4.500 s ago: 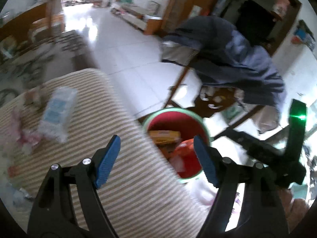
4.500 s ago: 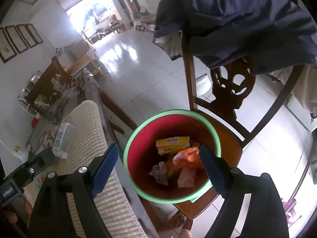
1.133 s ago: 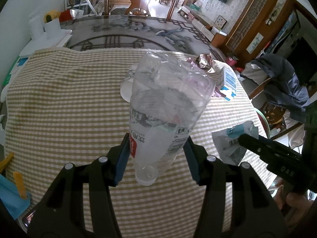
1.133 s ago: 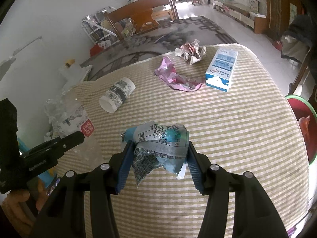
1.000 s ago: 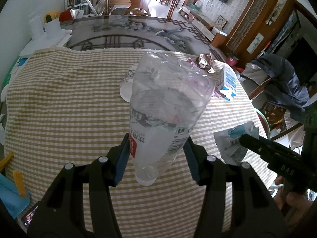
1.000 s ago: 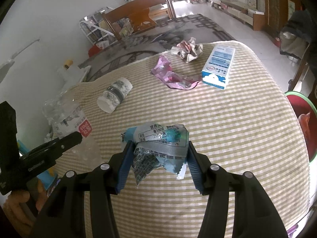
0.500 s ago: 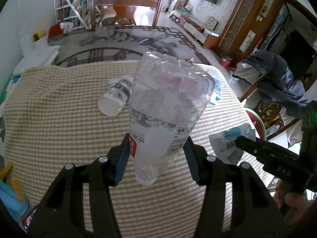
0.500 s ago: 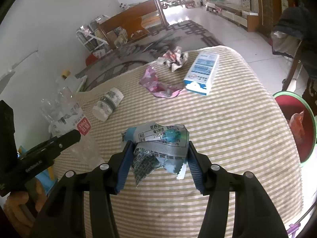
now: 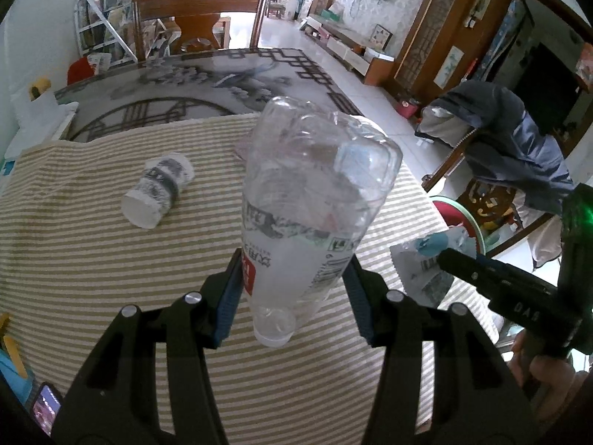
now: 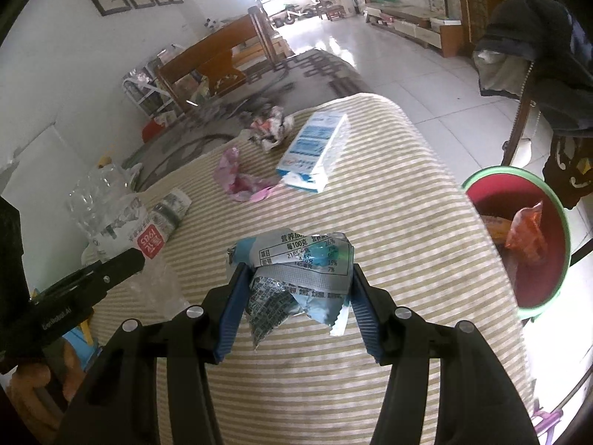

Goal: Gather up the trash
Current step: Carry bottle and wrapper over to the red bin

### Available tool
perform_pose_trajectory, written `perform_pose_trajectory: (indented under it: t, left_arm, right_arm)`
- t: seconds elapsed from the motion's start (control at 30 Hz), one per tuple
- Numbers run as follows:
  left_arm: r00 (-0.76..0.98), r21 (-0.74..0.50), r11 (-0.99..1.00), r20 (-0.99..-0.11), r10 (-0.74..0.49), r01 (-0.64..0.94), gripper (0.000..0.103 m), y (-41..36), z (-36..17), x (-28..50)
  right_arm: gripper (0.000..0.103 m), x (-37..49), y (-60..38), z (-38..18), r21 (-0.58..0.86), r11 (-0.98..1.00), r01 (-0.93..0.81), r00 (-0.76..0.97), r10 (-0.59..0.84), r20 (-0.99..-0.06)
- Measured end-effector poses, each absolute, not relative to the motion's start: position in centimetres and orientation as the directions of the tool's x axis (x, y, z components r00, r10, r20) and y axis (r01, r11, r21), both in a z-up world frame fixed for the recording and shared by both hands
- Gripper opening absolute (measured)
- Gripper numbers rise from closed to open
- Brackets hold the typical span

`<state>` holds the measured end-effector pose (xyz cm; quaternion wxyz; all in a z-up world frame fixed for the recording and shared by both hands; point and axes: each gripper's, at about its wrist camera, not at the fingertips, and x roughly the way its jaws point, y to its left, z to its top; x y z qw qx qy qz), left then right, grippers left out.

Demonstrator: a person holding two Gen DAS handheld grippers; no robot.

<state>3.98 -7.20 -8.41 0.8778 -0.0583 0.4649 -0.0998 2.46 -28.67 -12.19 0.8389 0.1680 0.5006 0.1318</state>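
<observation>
My left gripper [image 9: 292,296] is shut on a clear plastic bottle [image 9: 307,215], cap end toward me, held above the striped tablecloth [image 9: 92,259]. My right gripper [image 10: 294,298] is shut on a crumpled silver-blue snack wrapper [image 10: 300,270], also above the cloth. The red bin with a green rim [image 10: 526,237] stands off the table's right edge and holds orange trash. The bin also shows in the left wrist view [image 9: 456,218]. The left gripper and bottle appear at the left of the right wrist view [image 10: 111,218].
On the cloth lie a paper cup on its side [image 9: 159,189], a pink wrapper [image 10: 241,178], a crumpled foil ball [image 10: 270,128] and a blue-white carton [image 10: 315,152]. A chair draped with a dark jacket [image 9: 511,148] stands beyond the bin.
Both grippers took trash from the table and have swung rightward with it. The bin has come further into the right wrist view.
</observation>
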Motion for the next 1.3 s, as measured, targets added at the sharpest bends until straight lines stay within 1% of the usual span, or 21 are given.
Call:
perform_pose_trajectory:
  t: [0.2, 0.47, 0.67, 0.9, 1.3]
  left_arm:
    - [0.539, -0.185, 0.976, -0.814, -0.219, 0.117, 0.05, -10.0, -8.7, 4.4]
    - [0.533, -0.176, 0.981, -0.824, -0.192, 0.08, 0.05, -11.9, -9.0, 4.9]
    - [0.525, -0.162, 0.983, -0.832, -0.18, 0.081, 0.05, -13.6, -9.0, 5.5]
    - [0.518, -0.153, 0.979, -0.832, -0.2, 0.132, 0.05, -16.4, -8.8, 6.3]
    - [0.45, -0.173, 0.944, -0.845, -0.288, 0.28, 0.05, -24.0, -9.5, 7.1]
  right_arm:
    - [0.054, 3.3, -31.3, -12.8, 0.428, 0.902, -0.047, 0.456, 0.401, -0.794]
    - [0.054, 4.8, -33.1, -13.4, 0.443, 0.893, -0.075, 0.437, 0.428, -0.791]
    - [0.054, 5.3, -34.4, -13.7, 0.455, 0.888, -0.072, 0.428, 0.439, -0.79]
    - [0.054, 5.3, -37.4, -13.3, 0.457, 0.889, -0.037, 0.459, 0.422, -0.782]
    - [0.054, 3.8, -46.3, -14.0, 0.446, 0.885, 0.135, 0.517, 0.321, -0.794]
